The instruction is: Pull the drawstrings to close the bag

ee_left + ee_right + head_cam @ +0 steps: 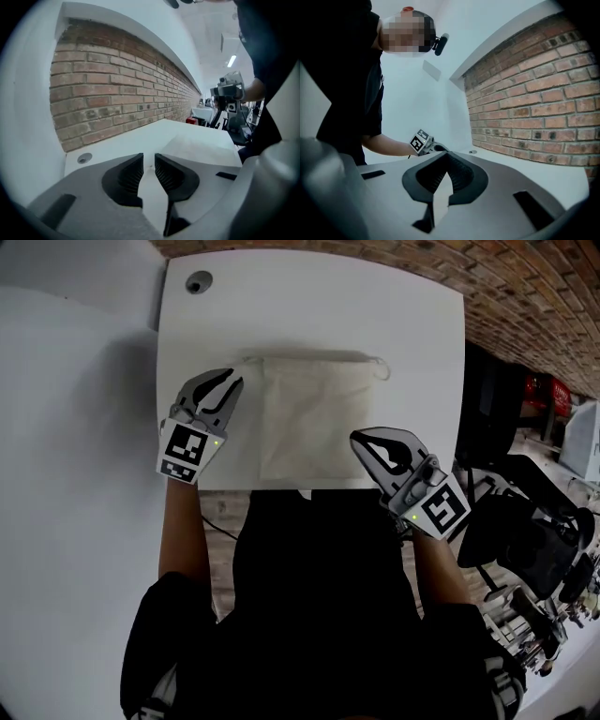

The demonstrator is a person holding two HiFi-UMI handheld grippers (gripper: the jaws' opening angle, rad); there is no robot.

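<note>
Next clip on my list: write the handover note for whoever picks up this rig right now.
Left gripper: fingers slightly apart, empty, over the table just left of the bag.
Right gripper: shut, empty, by the bag's near right corner.
The bag lies flat with its mouth along the far edge, not gathered; a drawstring loop shows at its far right corner.
Done: no string gripped yet.
Left: grip the drawstrings and pull the mouth closed.

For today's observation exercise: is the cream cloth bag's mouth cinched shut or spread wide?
Spread wide: the cream cloth drawstring bag lies flat on the white table, its top edge ungathered at full width.
</note>
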